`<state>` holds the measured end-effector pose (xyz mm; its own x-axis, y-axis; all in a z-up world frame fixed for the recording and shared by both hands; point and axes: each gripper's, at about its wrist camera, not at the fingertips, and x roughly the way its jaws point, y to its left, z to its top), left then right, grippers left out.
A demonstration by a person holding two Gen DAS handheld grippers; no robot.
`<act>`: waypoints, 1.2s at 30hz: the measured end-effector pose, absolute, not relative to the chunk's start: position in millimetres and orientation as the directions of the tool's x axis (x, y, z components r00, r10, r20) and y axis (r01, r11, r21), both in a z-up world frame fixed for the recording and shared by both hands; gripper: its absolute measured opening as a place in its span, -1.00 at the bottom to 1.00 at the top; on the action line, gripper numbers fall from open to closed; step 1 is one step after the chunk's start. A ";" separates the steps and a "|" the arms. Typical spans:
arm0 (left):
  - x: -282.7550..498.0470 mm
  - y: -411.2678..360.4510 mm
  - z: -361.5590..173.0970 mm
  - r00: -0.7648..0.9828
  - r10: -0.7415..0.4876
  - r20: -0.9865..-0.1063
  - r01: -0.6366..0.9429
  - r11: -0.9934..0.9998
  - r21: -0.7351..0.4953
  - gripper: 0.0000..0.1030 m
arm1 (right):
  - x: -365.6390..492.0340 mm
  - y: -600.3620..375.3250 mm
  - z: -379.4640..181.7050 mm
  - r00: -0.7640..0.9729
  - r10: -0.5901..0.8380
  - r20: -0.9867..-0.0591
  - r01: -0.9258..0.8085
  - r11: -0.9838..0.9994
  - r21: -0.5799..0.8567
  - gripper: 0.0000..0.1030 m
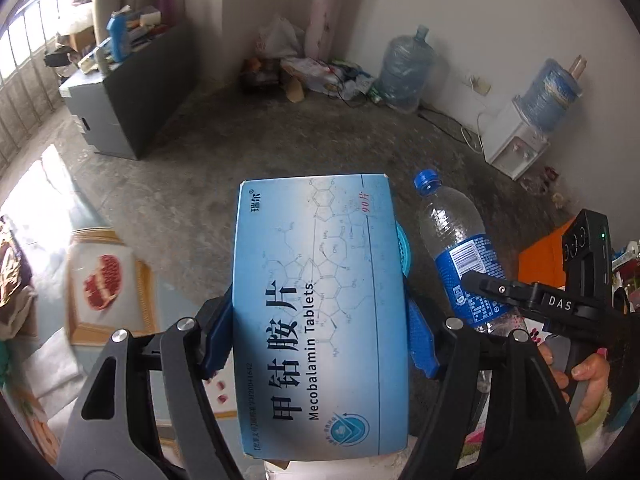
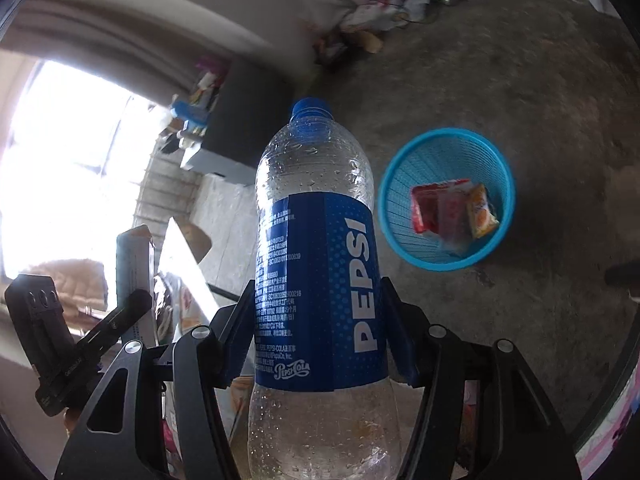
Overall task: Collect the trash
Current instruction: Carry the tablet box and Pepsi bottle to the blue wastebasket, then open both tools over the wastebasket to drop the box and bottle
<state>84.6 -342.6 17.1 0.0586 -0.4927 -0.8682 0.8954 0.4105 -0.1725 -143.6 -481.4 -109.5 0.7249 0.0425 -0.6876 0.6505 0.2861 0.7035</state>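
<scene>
My left gripper is shut on a blue medicine box printed "Mecobalamin Tablets", its blue pads pressing both long sides. A sliver of the blue mesh trash bin shows behind the box's right edge. My right gripper is shut on an empty Pepsi bottle with a blue cap, gripped at the label. The trash bin stands on the floor right of the bottle, with snack wrappers inside. In the left wrist view the bottle is held up right of the box.
A dark cabinet piled with clutter stands at the left wall. Bags and litter fill the far corner, beside a water jug and a white dispenser. A patterned quilt lies lower left. The floor is bare concrete.
</scene>
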 end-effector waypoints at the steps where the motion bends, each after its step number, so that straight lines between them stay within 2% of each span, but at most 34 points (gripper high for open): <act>1: 84.3 -358.3 5.2 0.031 -0.474 -0.880 0.901 0.395 -0.181 0.30 | -147.9 -488.7 -124.4 0.718 0.055 -0.694 0.666 0.239 0.707 0.11; 7: 82.0 -449.0 -62.9 -0.059 -0.350 -0.935 0.916 0.354 -0.190 0.30 | -145.6 -520.2 -199.2 0.693 0.153 -0.704 0.712 0.001 0.702 0.15; 8: 82.7 -464.1 -72.1 -0.078 -0.343 -0.936 0.915 0.347 -0.204 0.34 | -142.1 -530.3 -209.2 0.687 0.154 -0.710 0.722 -0.029 0.692 0.16; 10: 87.3 -493.3 -89.7 -0.108 -0.333 -0.937 0.911 0.344 -0.227 0.60 | -131.5 -551.2 -231.0 0.677 0.154 -0.719 0.735 -0.087 0.673 0.23; 12: 93.8 -515.2 -103.4 -0.072 -0.338 -0.938 0.903 0.377 -0.205 0.65 | -120.5 -570.9 -256.8 0.671 0.172 -0.721 0.741 -0.144 0.655 0.40; 15: 101.4 -523.3 -111.4 -0.050 -0.334 -0.941 0.881 0.429 -0.199 0.65 | -116.7 -585.6 -279.1 0.653 0.163 -0.740 0.756 -0.195 0.625 0.40; 18: 107.0 -507.8 -102.1 -0.055 -0.379 -0.924 0.880 0.418 -0.224 0.65 | -119.4 -580.4 -272.4 0.680 0.116 -0.724 0.732 -0.172 0.660 0.40; 27: 104.0 -445.2 -52.0 0.016 -0.449 -0.894 0.905 0.387 -0.178 0.65 | -132.1 -553.6 -236.3 0.618 0.030 -0.786 0.786 0.013 0.619 0.40; 34: 96.0 -373.7 6.8 0.086 -0.568 -0.819 0.907 0.385 -0.172 0.65 | -128.7 -522.6 -162.7 0.596 -0.092 -0.798 0.789 0.251 0.560 0.41; 36: 93.4 -344.9 21.2 0.140 -0.599 -0.788 0.910 0.391 -0.135 0.65 | -120.7 -509.6 -138.4 0.604 -0.127 -0.787 0.773 0.334 0.539 0.46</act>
